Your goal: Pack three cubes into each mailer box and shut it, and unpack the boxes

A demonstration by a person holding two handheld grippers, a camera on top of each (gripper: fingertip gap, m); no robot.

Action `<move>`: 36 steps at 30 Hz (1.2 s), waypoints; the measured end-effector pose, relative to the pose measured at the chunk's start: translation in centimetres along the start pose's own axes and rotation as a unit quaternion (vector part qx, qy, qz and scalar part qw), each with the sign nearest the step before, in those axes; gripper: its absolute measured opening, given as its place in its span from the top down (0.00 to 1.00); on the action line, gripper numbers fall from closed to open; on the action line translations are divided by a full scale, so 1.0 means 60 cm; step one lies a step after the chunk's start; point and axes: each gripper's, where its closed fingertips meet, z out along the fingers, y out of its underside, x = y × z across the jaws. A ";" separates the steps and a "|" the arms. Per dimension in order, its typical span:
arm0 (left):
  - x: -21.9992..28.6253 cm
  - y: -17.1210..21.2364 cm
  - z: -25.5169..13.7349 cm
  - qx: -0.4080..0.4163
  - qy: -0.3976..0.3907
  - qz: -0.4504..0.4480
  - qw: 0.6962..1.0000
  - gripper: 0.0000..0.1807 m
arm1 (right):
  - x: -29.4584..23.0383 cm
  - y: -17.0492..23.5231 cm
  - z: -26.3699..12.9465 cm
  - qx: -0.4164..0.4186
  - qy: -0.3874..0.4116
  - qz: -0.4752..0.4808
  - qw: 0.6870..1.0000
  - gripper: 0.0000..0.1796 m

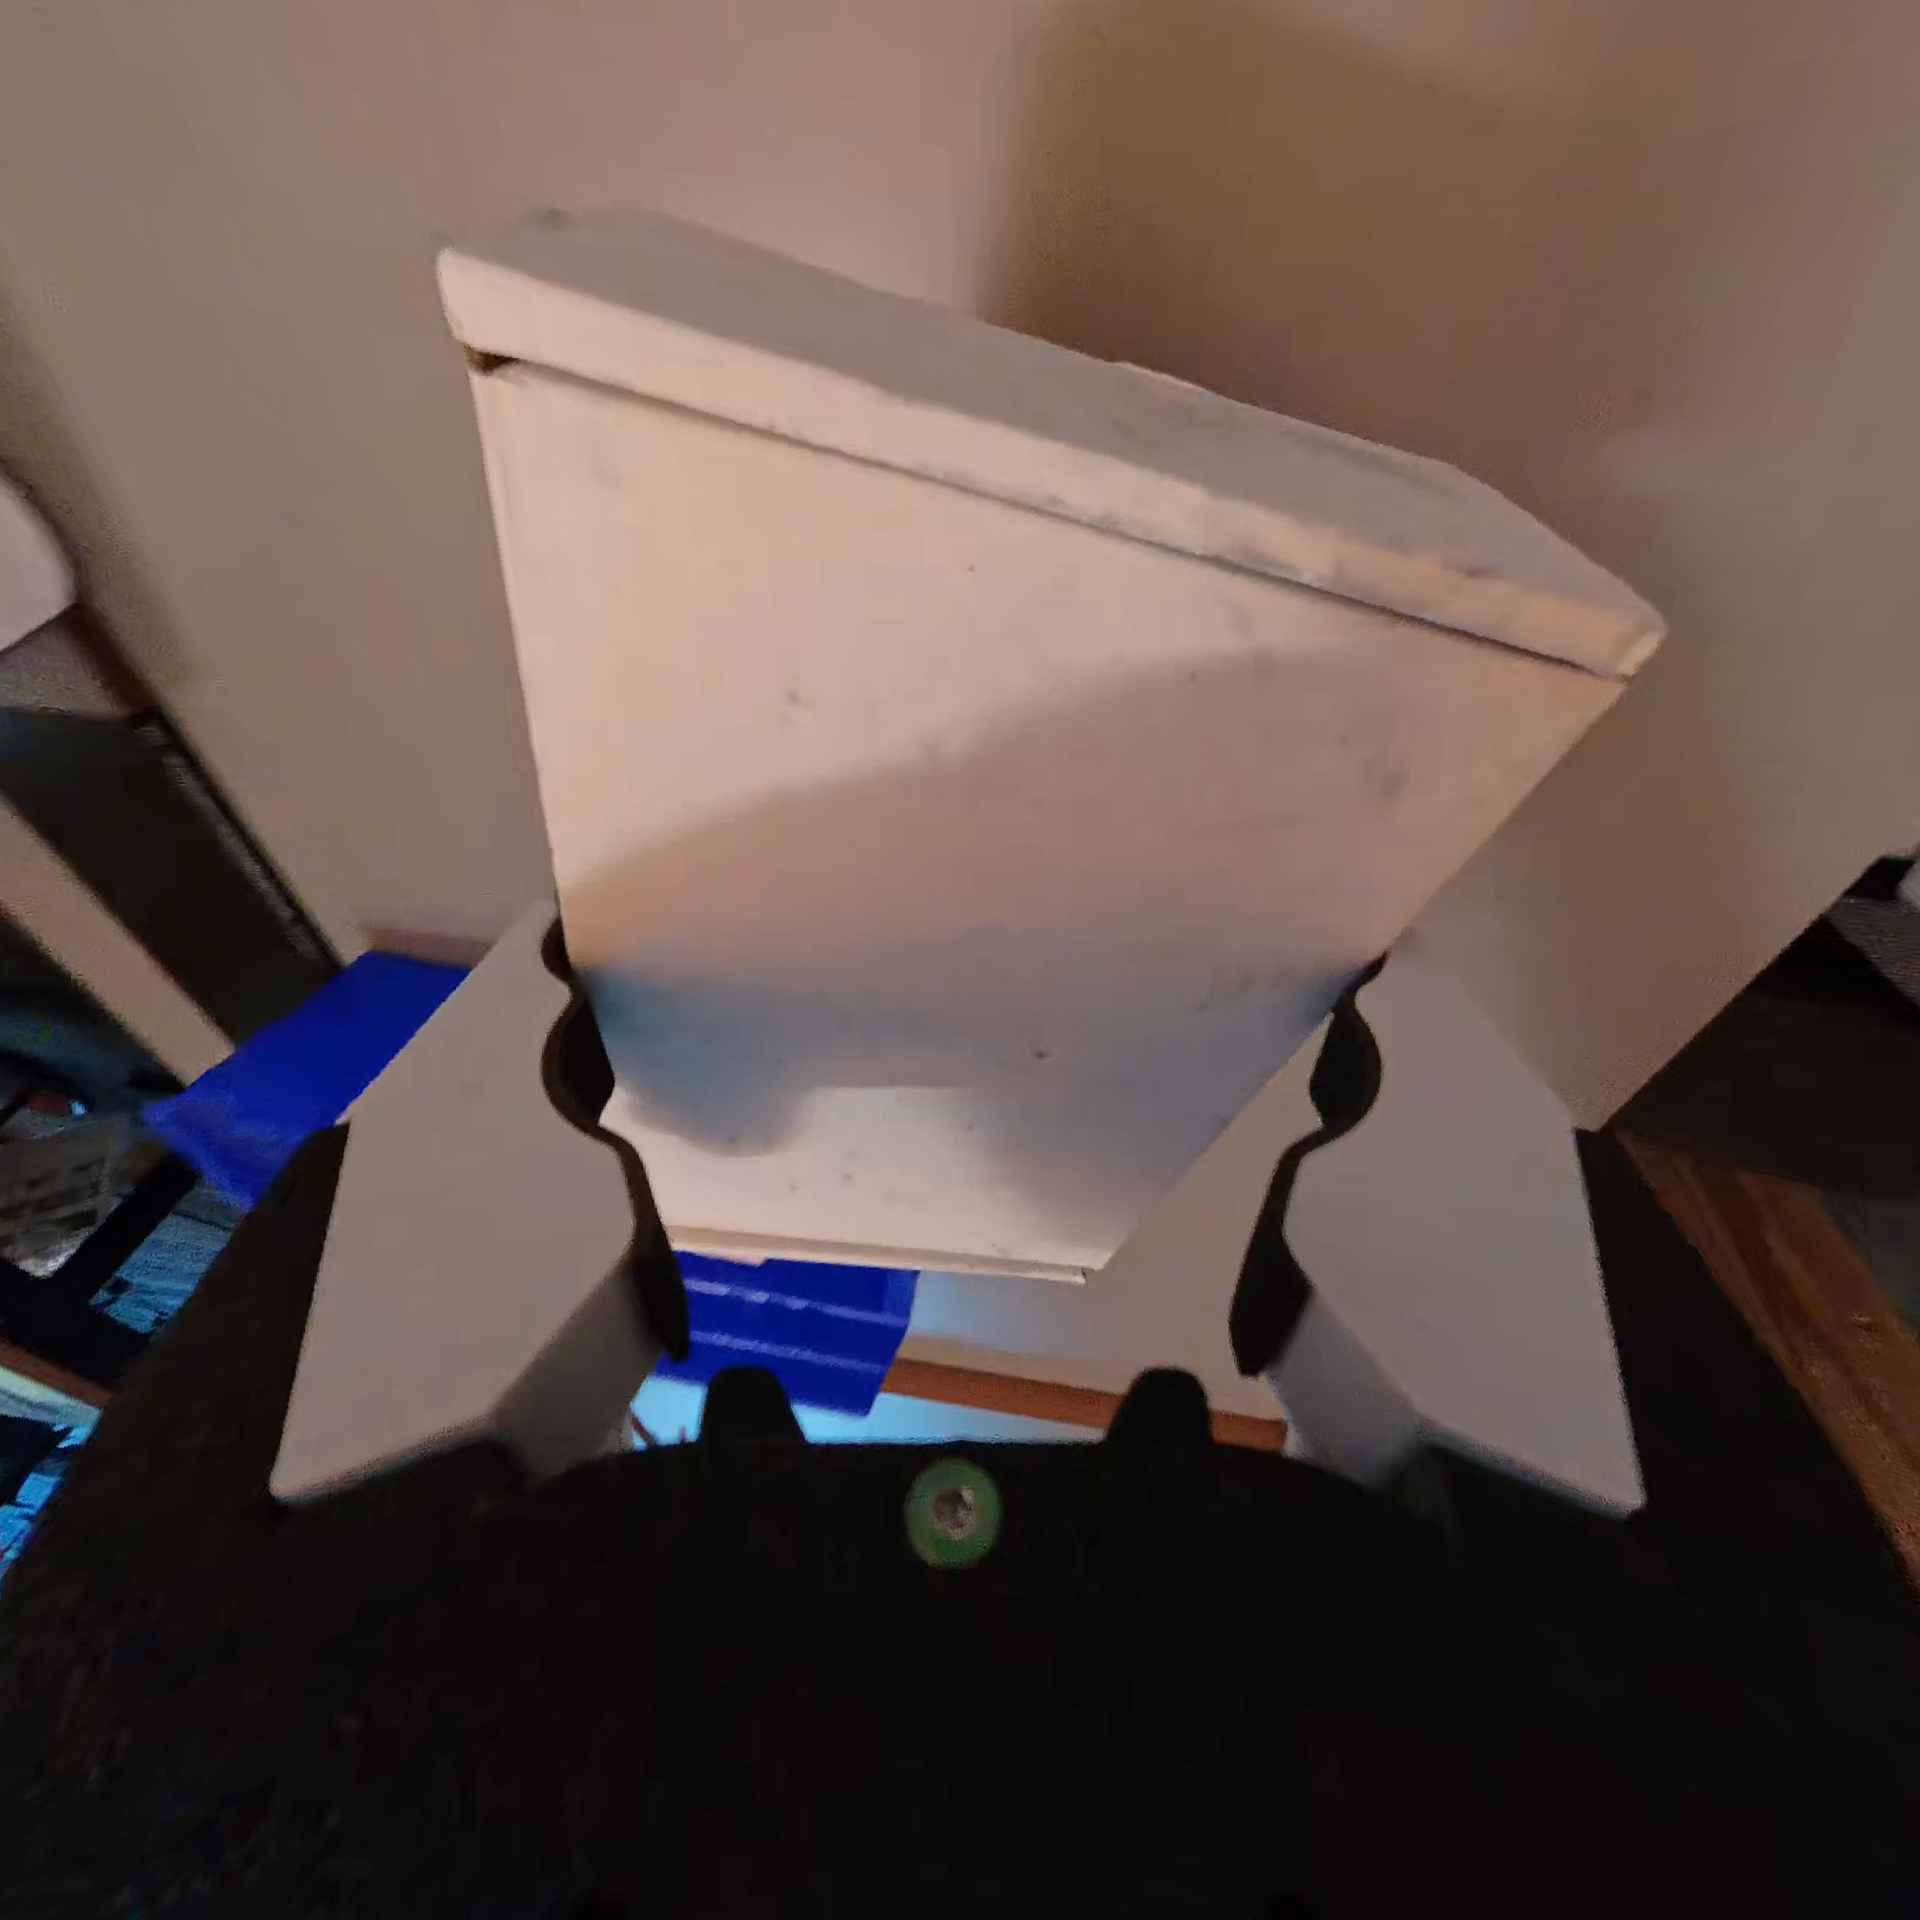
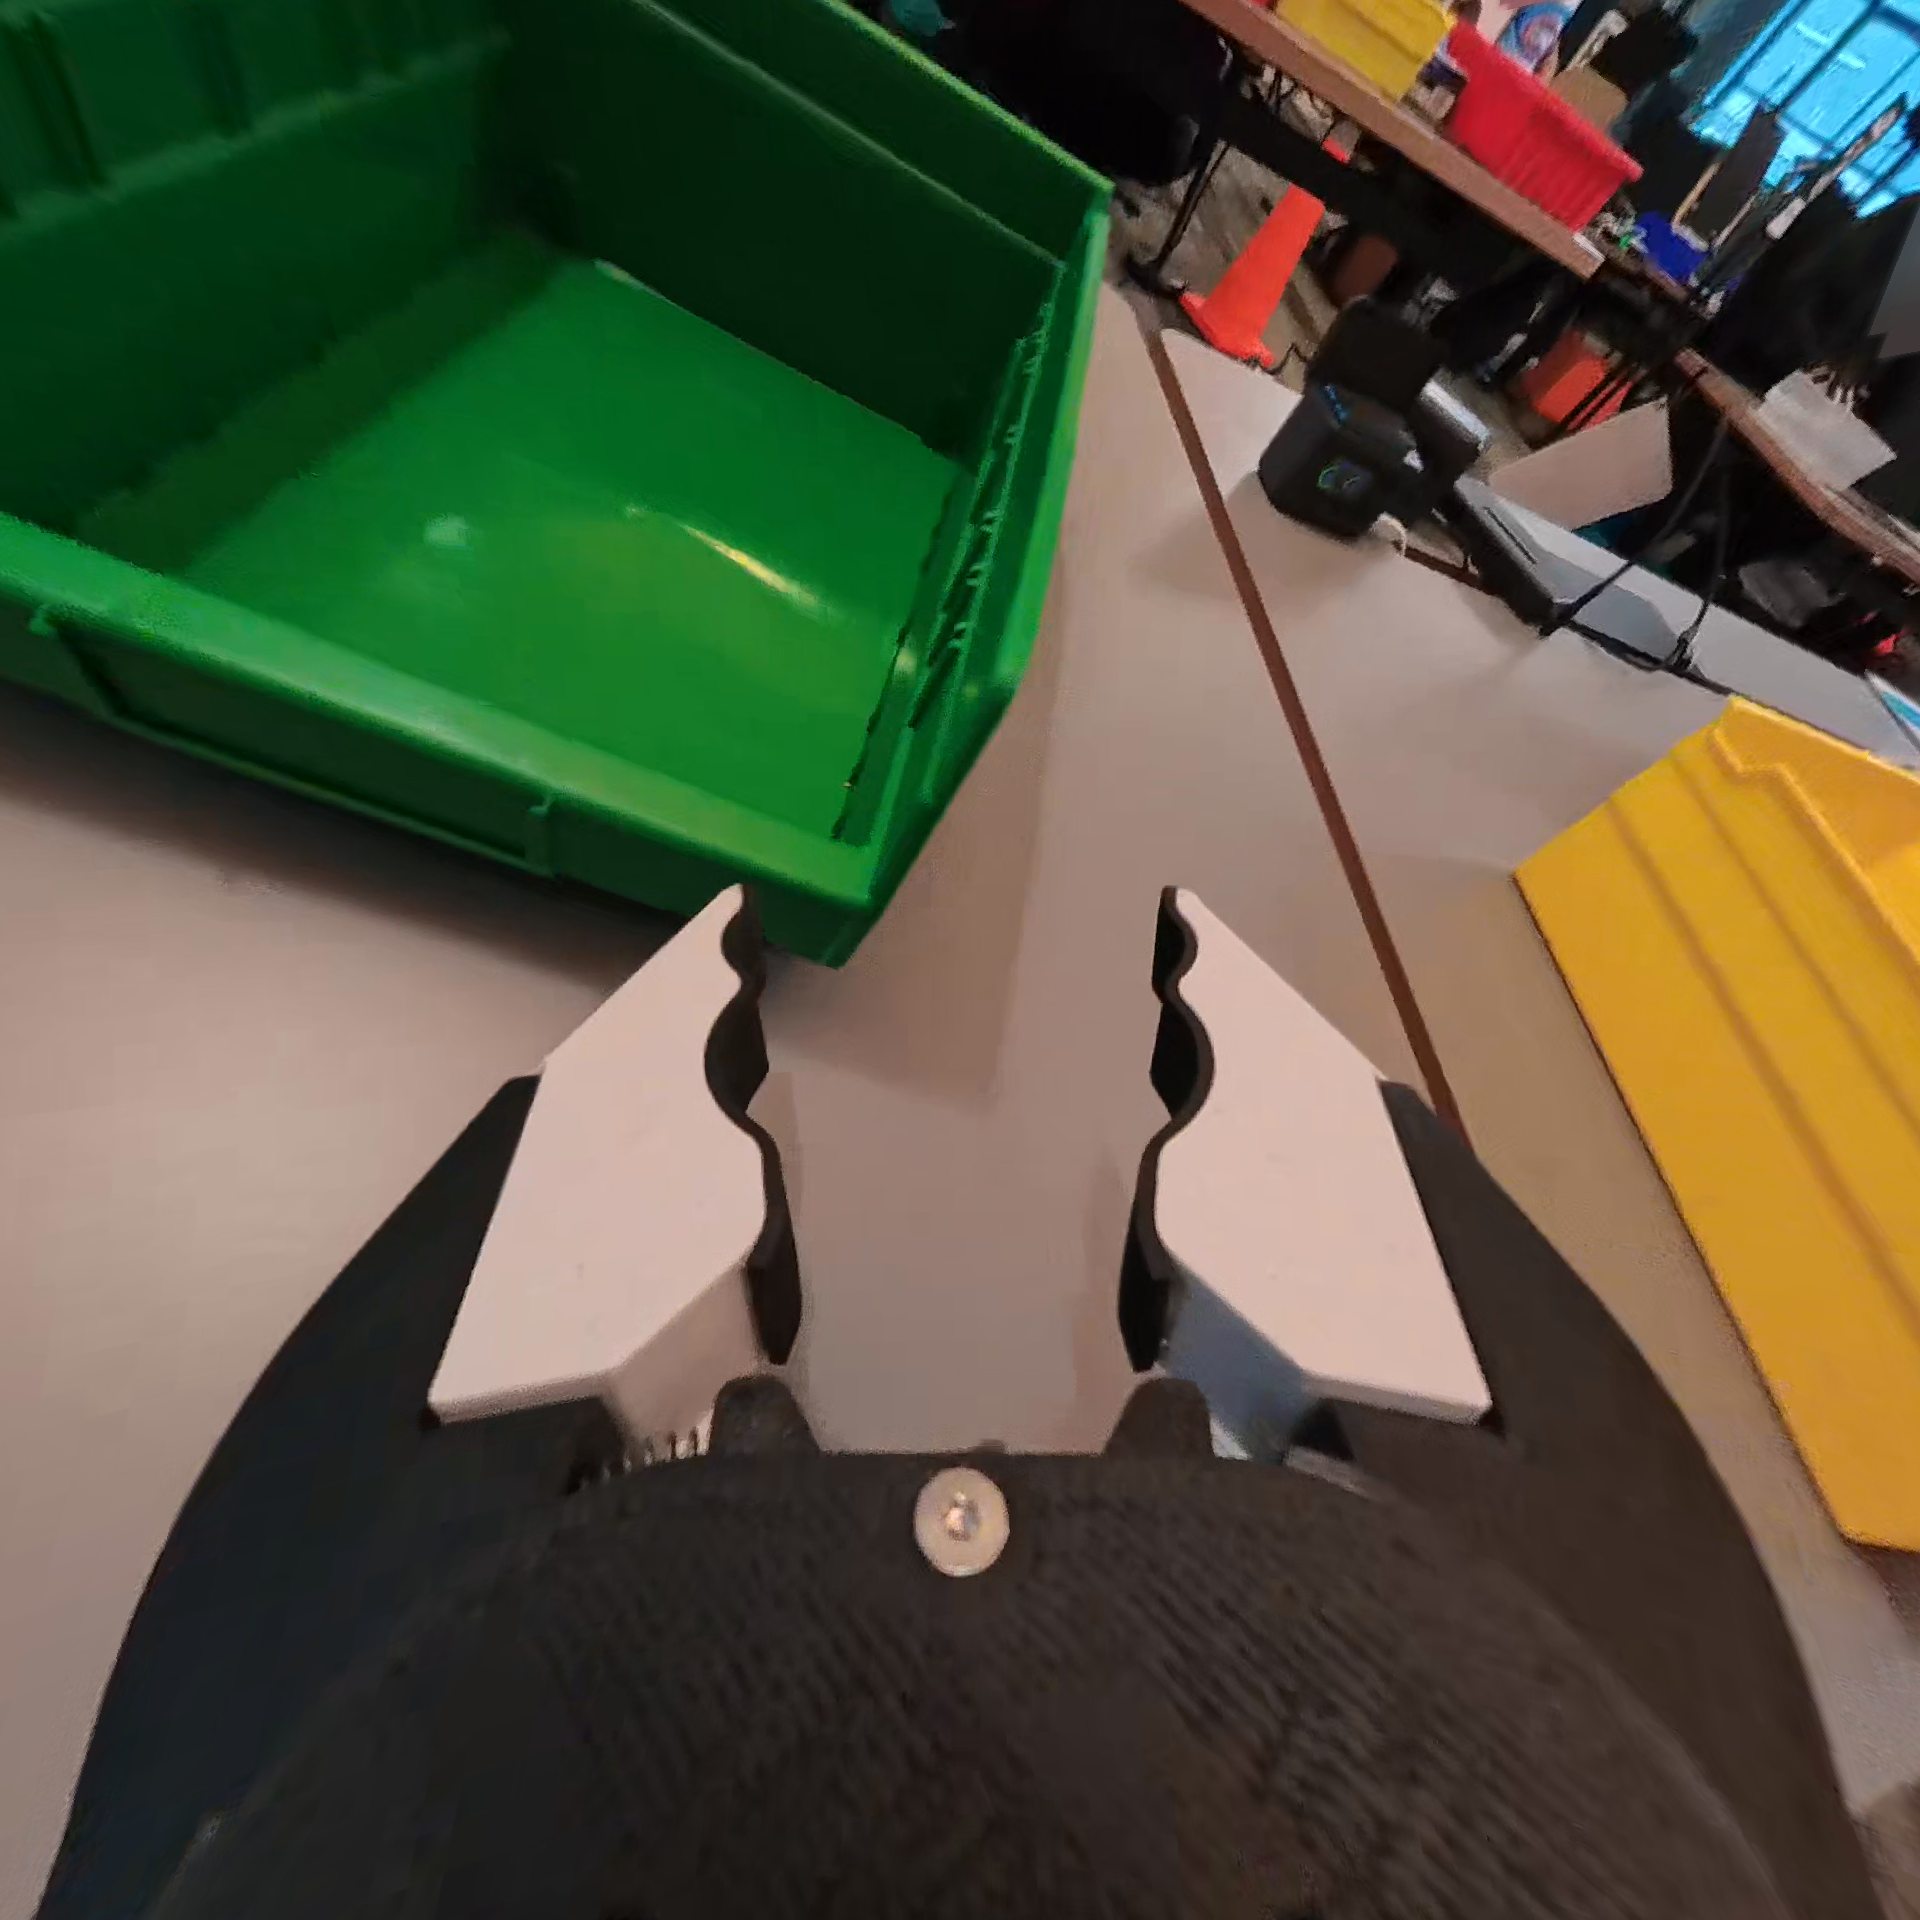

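My desk (image 2: 260, 1039) carries the big green bin (image 2: 520, 665), empty as far as I see, near its right edge; a yellow bin (image 2: 1714, 1039) sits on the neighbouring table. My left claw (image 1: 961, 1049) is clamped on a closed white mailer box (image 1: 987, 727), held in the air above a blue bin (image 1: 301, 1060). My right claw (image 2: 961, 997) gapes empty over bare desk. I judge I'm carrying a box; next, set it down flat.
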 end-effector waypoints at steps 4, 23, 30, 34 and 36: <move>0.057 -0.048 0.079 -0.011 0.013 -0.016 1.000 0.24 | 0.022 -0.008 0.038 0.027 -0.007 0.049 0.998 0.66; 0.081 -0.164 0.138 0.210 0.015 -0.095 0.973 0.25 | -0.183 -0.089 -0.106 0.070 -0.185 -0.100 0.975 0.60; 0.067 -0.156 -0.044 0.521 -0.070 -0.054 0.849 1.00 | -0.267 -0.140 -0.197 0.168 -0.264 -0.124 0.942 0.66; 0.011 -0.108 0.003 0.499 -0.058 -0.125 0.855 1.00 | -0.302 -0.163 -0.218 0.254 -0.208 -0.238 0.914 0.64; 0.004 -0.108 0.026 0.506 -0.031 -0.137 0.851 1.00 | -0.341 -0.160 -0.225 0.279 -0.185 -0.323 0.885 0.60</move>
